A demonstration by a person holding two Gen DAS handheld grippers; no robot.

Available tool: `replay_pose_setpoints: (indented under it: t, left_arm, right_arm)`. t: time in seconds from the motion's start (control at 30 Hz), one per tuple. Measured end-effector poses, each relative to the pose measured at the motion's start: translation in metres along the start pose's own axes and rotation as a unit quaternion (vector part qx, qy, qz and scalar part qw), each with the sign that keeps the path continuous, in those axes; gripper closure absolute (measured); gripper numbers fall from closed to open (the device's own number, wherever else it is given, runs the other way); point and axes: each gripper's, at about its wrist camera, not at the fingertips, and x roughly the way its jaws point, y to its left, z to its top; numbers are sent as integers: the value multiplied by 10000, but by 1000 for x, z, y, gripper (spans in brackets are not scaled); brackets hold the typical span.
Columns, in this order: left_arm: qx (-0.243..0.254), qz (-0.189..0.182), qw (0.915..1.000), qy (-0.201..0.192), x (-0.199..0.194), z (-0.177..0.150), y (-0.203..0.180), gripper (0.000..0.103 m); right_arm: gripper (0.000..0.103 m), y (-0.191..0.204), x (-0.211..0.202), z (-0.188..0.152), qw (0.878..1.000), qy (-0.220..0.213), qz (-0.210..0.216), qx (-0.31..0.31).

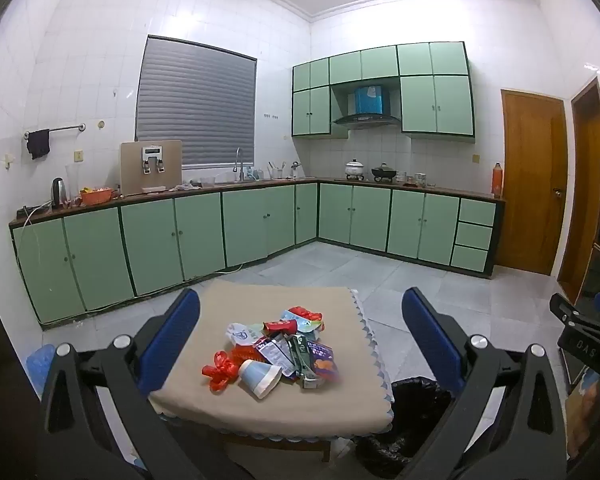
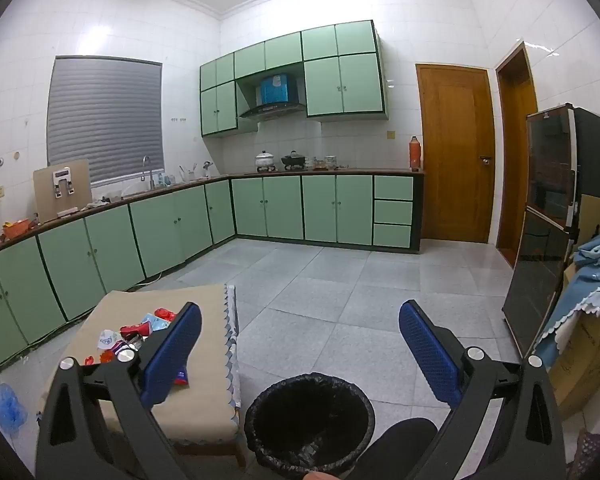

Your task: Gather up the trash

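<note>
Bin (image 2: pixel 309 424) interior in right view only

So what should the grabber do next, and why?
Probably lower the left gripper onto the paper cup at the near edge of the trash pile. Its jaws are open and empty, nothing is picked up yet, and the black-lined bin waits beside the table.

You are viewing a pile of wrappers (image 1: pixel 296 344), a red ribbon (image 1: pixel 220 370) and a tipped paper cup (image 1: pixel 260 378) lying heaped together. A black-lined bin (image 2: pixel 310 420) is standing upright, its mouth gaping.
</note>
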Motion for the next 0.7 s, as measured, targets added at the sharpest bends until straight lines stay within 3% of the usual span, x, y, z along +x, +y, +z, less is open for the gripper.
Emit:
replay_pose_setpoints:
  t: [0.7]
  left_arm:
    - [-67,-27,10000,38,2,3,3,5]
  right_arm:
    - [6,-5,0,5,9999,60,-62,-88]
